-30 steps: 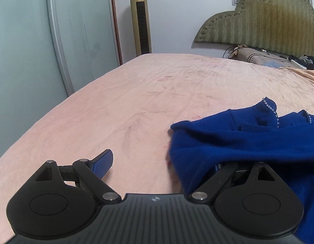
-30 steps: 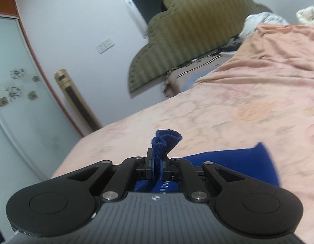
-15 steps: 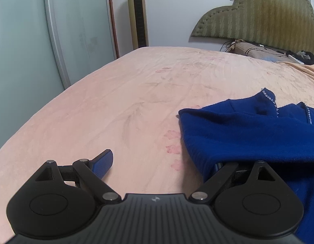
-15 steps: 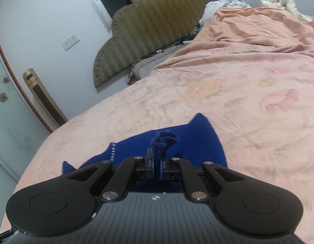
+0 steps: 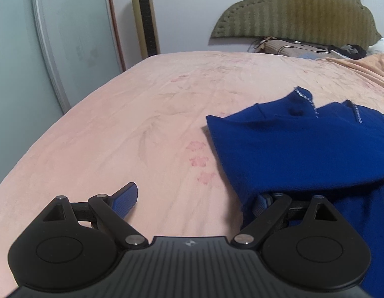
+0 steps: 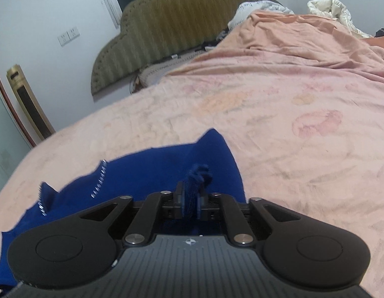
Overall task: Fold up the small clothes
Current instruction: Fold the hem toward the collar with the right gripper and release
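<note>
A small royal-blue garment point(image 5: 303, 149) with a rhinestone-trimmed neckline lies partly folded on the pink bed, right of centre in the left wrist view. My left gripper point(image 5: 192, 198) is open; its left finger is bare over the bed and its right finger is tucked under the garment's near edge. In the right wrist view the garment point(image 6: 147, 173) spreads ahead and to the left. My right gripper point(image 6: 190, 198) is shut on a bunched fold of the blue fabric, low over the garment.
The pink floral bedspread point(image 5: 130, 129) stretches ahead, with its edge at the left. A gold tower fan point(image 5: 144, 17) and a sliding wardrobe door point(image 5: 55, 49) stand beyond it. An olive headboard point(image 6: 172, 24), pillows and a rumpled orange blanket point(image 6: 303, 37) lie at the far end.
My right gripper has carried the pinched fabric forward and down, laying more of the garment over itself. The left gripper has shifted slightly and stayed open, with the folded edge now flatter.
</note>
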`<state>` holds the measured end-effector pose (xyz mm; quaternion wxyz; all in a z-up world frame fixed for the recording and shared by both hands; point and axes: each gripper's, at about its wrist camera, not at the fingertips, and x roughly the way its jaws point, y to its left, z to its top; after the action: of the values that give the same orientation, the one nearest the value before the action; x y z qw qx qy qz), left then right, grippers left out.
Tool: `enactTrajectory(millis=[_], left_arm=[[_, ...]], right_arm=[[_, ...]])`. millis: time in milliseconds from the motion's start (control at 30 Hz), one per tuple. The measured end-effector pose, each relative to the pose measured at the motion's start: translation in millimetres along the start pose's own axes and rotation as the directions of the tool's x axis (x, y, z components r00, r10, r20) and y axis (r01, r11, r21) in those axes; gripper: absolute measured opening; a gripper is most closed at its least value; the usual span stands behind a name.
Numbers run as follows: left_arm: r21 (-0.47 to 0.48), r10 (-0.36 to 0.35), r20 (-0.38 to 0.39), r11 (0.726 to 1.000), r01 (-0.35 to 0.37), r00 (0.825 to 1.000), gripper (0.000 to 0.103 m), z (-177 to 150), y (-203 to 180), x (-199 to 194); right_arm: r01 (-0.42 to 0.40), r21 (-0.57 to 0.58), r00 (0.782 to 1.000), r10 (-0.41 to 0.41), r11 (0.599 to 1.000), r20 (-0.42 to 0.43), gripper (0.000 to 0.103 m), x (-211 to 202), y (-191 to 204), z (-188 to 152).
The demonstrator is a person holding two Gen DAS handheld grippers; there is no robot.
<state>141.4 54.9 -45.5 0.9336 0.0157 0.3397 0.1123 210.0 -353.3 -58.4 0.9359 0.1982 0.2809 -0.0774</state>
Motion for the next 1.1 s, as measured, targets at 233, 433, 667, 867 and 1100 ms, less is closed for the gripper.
enactTrajectory(millis=[233, 433, 667, 867, 1100], left_arm=[[0.101, -0.017, 0.003, 0.995, 0.016, 1.0, 0.092, -6, 2, -14], [0.009, -0.101, 0.047, 0.995, 0.101, 0.994, 0.092, 6, 28, -25], [-0.131, -0.276, 0.026, 0.952, 0.277, 0.961, 0.092, 52, 38, 18], [-0.345, -0.436, -0.052, 0.852, 0.394, 0.898, 0.092, 69, 45, 85], [-0.437, -0.551, -0.008, 0.753, 0.493, 0.834, 0.09, 66, 42, 117]], right_arm=[[0.034, -0.047, 0.999, -0.034, 0.998, -0.011, 0.024, -1, -2, -2], [0.049, -0.101, 0.997, -0.043, 0.994, 0.061, 0.035, -18, 6, 7], [-0.134, -0.256, 0.99, 0.141, 0.957, 0.01, 0.049, -8, 65, 26], [-0.157, -0.301, 0.987, 0.16, 0.941, -0.015, 0.053, 8, 91, 26], [-0.062, -0.224, 0.997, 0.069, 0.973, 0.025, 0.07, 19, 44, 42]])
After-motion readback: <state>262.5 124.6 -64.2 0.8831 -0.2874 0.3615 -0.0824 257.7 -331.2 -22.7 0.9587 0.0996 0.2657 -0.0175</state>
